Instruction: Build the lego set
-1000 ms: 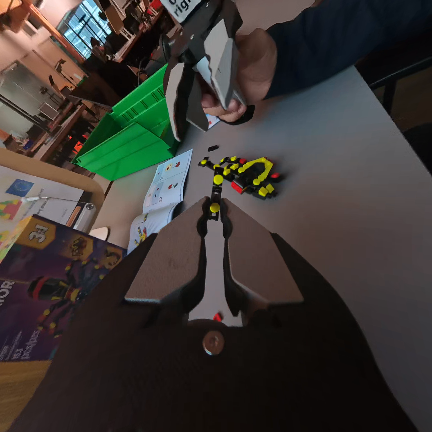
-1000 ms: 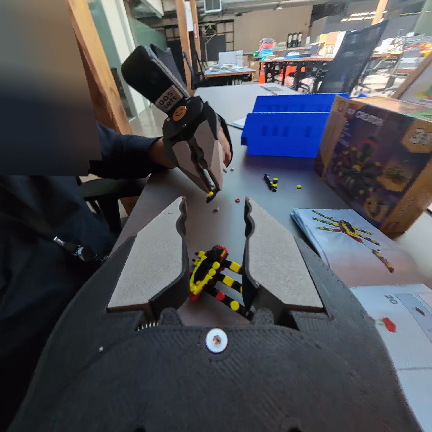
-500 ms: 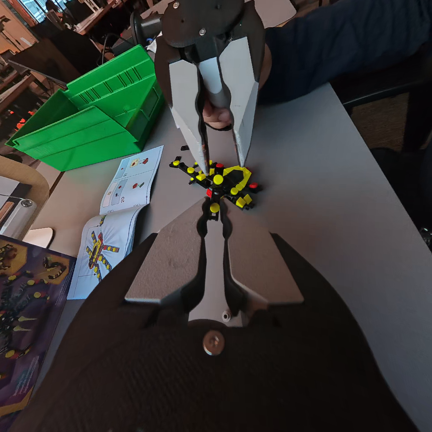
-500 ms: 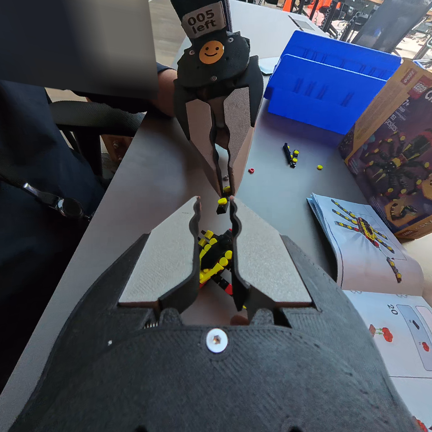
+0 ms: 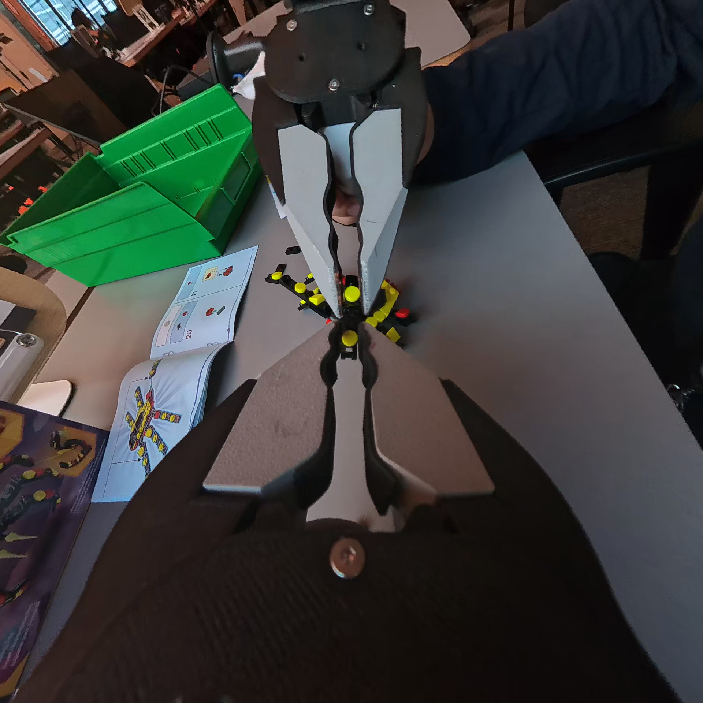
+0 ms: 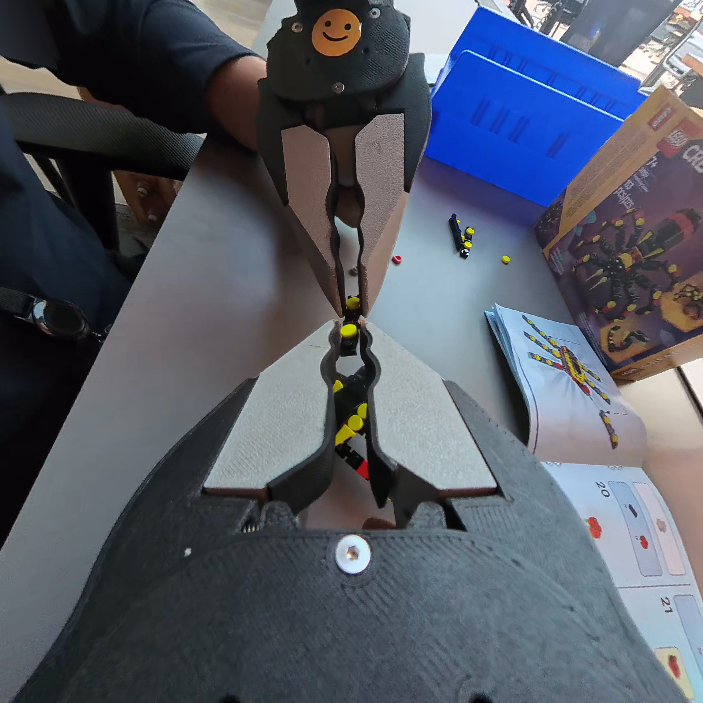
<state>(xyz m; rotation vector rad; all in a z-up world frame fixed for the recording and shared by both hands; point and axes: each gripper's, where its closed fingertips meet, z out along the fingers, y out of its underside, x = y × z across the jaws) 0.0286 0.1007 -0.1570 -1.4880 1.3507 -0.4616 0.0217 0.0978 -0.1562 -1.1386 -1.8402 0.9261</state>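
Observation:
A black Lego leg piece with yellow studs (image 5: pixel 349 338) is held between both grippers, tip to tip, above the grey table (image 5: pixel 494 342). My left gripper (image 5: pixel 349 344) is shut on its near end. My right gripper (image 5: pixel 350 310) comes from the far side and is shut on its other end. In the right wrist view, my right gripper (image 6: pixel 349 330) and left gripper (image 6: pixel 352 314) pinch the same leg piece (image 6: pixel 348 331). The black, yellow and red spider model (image 5: pixel 386 315) lies on the table under the right gripper, and shows between its fingers (image 6: pixel 352 418). Whether the leg touches the model is hidden.
Green bins (image 5: pixel 133 213) and blue bins (image 6: pixel 532 125) stand at the table's ends. An open instruction booklet (image 6: pixel 563 380) and the set's box (image 6: pixel 639 247) lie beside the work spot. Loose pieces (image 6: pixel 462 237), a red stud (image 6: pixel 396 259) and a yellow stud (image 6: pixel 505 259) lie near the blue bins. Less than 4 cm separates the two grippers' tips.
The two grippers came together over the spider model. The right gripper's fingers narrowed from wide open to shut on the far end of the leg piece that the left gripper holds.

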